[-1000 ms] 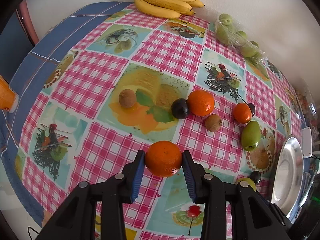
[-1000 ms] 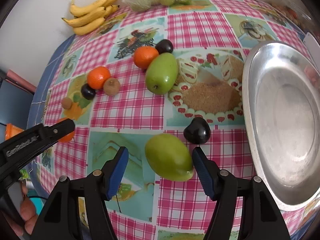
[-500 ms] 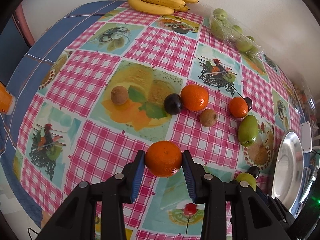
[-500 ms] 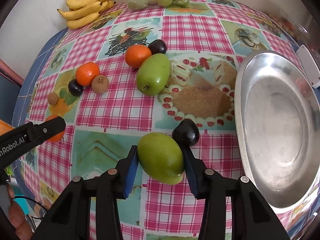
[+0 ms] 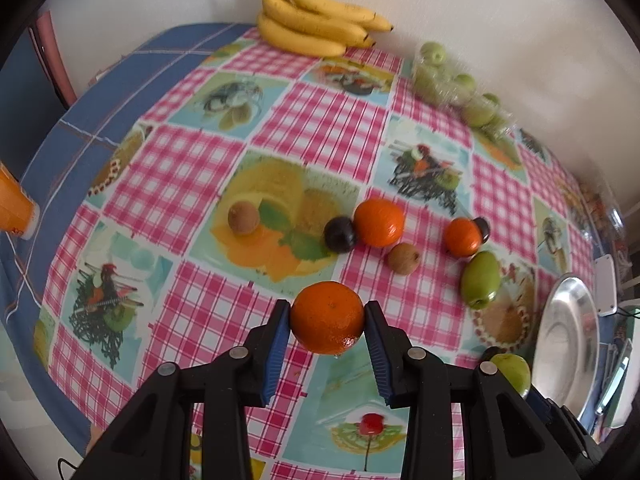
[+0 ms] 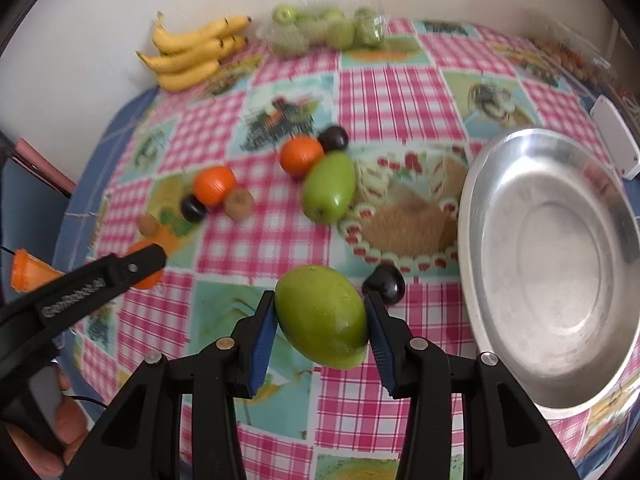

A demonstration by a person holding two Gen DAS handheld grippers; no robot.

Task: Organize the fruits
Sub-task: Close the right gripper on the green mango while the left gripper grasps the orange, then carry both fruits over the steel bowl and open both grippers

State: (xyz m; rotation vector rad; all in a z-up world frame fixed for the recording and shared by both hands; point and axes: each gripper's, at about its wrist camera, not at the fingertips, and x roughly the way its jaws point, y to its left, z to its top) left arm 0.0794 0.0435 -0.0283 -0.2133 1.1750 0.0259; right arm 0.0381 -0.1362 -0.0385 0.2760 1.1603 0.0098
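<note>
My left gripper [image 5: 326, 318] is shut on an orange [image 5: 327, 322] and holds it above the checked tablecloth. My right gripper [image 6: 322, 316] is shut on a green mango [image 6: 322, 316], lifted just left of the steel plate [image 6: 560, 396]. On the cloth lie two more oranges [image 5: 379, 222] [image 5: 463, 237], a second green mango [image 5: 480, 279], dark plums [image 5: 339, 235] [image 6: 384, 284] and brown kiwis [image 5: 243, 218] [image 5: 403, 258]. The left gripper also shows at the left of the right wrist view [image 6: 132, 268].
A bunch of bananas [image 5: 316, 24] and a clear bag of small green fruits [image 5: 456, 88] lie at the back by the wall. An orange cup [image 5: 14, 208] stands at the far left. A white device [image 6: 614, 136] lies behind the plate.
My right gripper closed on the green mango and lifted it off the cloth. My left gripper rose and drew back a little with the orange.
</note>
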